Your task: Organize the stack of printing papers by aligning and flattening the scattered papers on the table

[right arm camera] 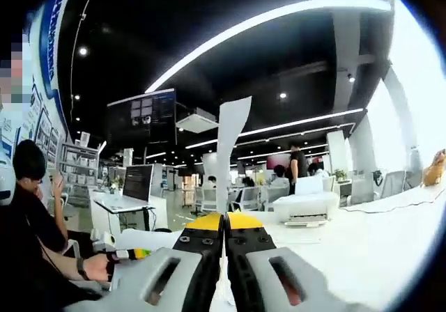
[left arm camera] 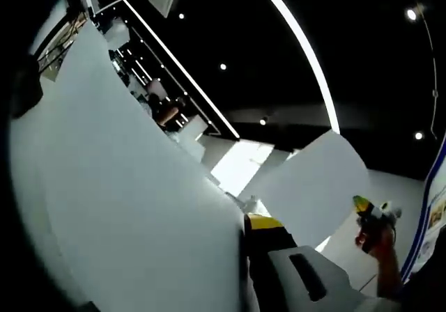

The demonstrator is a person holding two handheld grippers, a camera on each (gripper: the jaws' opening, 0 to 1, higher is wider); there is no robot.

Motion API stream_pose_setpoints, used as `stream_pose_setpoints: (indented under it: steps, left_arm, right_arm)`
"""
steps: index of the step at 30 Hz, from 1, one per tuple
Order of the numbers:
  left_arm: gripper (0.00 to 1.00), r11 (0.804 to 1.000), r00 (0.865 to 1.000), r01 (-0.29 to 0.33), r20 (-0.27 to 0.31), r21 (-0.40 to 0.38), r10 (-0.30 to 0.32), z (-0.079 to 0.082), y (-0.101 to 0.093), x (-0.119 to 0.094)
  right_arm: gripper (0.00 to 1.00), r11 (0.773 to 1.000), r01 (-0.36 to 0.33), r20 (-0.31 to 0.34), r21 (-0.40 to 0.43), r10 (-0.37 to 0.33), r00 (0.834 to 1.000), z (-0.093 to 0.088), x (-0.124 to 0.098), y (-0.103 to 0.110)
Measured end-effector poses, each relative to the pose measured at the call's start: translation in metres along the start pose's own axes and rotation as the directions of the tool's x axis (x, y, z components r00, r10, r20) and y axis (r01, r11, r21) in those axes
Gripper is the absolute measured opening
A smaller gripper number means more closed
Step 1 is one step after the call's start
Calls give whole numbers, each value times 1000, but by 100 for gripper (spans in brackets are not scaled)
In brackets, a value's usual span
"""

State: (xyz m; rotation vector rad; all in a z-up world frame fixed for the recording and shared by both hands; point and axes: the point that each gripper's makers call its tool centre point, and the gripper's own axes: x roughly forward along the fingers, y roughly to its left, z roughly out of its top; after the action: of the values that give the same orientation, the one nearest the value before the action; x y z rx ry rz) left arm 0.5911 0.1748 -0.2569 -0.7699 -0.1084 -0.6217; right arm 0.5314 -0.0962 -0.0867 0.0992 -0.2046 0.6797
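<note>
While a paper sheet (left arm camera: 132,207) blocks the view, right tool (right arm camera: 224,239) grips paper (right arm camera: 232,141).

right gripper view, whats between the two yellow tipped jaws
In the right gripper view, a white sheet of paper stands edge-on between the jaws of the right tool, which are shut on it; the sheet rises above the yellow tips.

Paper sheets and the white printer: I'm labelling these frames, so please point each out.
held sheet (right arm camera: 232,145), right gripper view, mid sheet above the gripper.
large sheet (left arm camera: 132,207), left gripper view, its middle.
white printer (right arm camera: 306,206), right gripper view, its front.
</note>
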Motion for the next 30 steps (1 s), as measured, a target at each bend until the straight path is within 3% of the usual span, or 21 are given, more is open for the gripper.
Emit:
stream_pose_setpoints:
  steps: [13, 30]
  left_arm:
    - [11, 1000, 1000, 0, 1, -1, 0, 0, -1, 0]
    - [11, 1000, 1000, 2, 0, 9, -2, 0, -1, -1]
  right_arm:
    - [0, 989, -145, -7, -39, 145, 989, 30, -14, 49]
    - [0, 967, -246, -100, -74, 238, 966, 18, -17, 79]
